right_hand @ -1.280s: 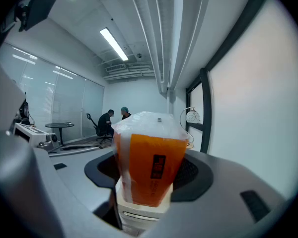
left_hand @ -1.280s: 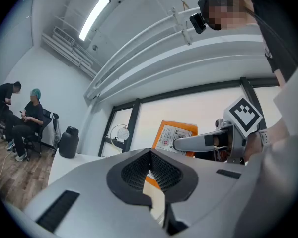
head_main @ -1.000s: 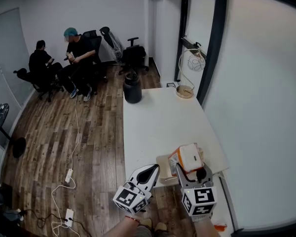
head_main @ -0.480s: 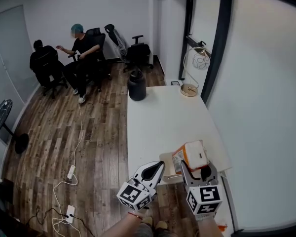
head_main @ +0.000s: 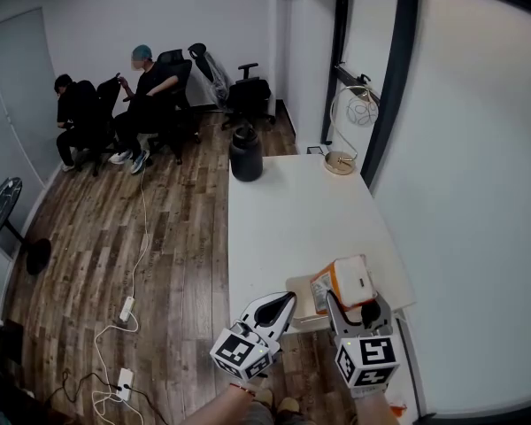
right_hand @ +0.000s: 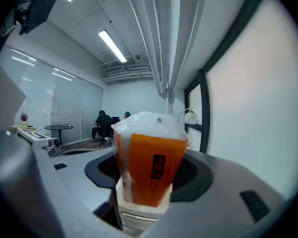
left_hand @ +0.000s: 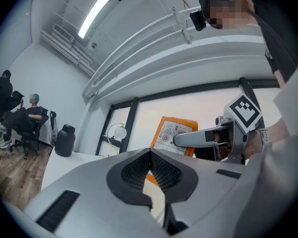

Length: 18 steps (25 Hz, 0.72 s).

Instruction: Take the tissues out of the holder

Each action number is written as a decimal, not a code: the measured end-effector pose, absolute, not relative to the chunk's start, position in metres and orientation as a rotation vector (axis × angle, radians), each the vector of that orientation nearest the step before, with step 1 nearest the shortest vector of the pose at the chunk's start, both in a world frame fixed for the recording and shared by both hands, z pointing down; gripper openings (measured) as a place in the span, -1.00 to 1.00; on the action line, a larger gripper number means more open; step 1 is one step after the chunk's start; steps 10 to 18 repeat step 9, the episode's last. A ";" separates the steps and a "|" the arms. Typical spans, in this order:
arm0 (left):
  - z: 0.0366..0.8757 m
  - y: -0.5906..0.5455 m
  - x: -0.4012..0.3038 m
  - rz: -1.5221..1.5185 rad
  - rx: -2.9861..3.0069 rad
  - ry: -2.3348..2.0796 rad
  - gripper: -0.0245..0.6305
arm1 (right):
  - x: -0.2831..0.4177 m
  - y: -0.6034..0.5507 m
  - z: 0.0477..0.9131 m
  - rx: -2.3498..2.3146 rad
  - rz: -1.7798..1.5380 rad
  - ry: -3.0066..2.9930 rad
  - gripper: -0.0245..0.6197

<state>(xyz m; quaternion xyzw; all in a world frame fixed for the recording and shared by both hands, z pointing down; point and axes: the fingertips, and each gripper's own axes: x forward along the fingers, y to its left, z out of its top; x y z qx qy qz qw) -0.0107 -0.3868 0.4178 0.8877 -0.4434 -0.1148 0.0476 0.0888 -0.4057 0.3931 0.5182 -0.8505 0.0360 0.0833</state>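
Tissue pack (head_main: 343,280), orange with a clear top, stands upright in a pale holder (right_hand: 139,215) at the near right corner of the white table (head_main: 283,211), about 5 o'clock in the head view. Right gripper (head_main: 355,308) is clamped on the pack's sides. Left gripper (head_main: 273,311), at the pack's 8 o'clock, has its jaws together on nothing. Black jug (head_main: 246,156) is at the table's far left corner.

No print legible. Tissue pack (right_hand: 151,167): black label (right_hand: 159,166) with dark characters on the orange face, centre of the right gripper view; white printed panel (left_hand: 169,133) with a red mark, 1 o'clock of centre in the left gripper view; both unreadable. Black-and-white square markers (head_main: 368,352) on left gripper (head_main: 283,301) and right gripper (head_main: 352,306), 6 o'clock in head view: patterns only.
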 end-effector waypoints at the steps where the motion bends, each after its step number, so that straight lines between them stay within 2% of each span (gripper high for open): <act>1: 0.418 -0.387 -0.011 -0.351 2.708 -1.352 -0.91 | 0.089 -0.406 0.393 1.549 0.106 -2.538 -0.09; 18: 0.422 -0.387 -0.013 -0.350 2.698 -1.349 -0.91 | 0.088 -0.406 0.397 1.559 0.112 -2.536 -0.09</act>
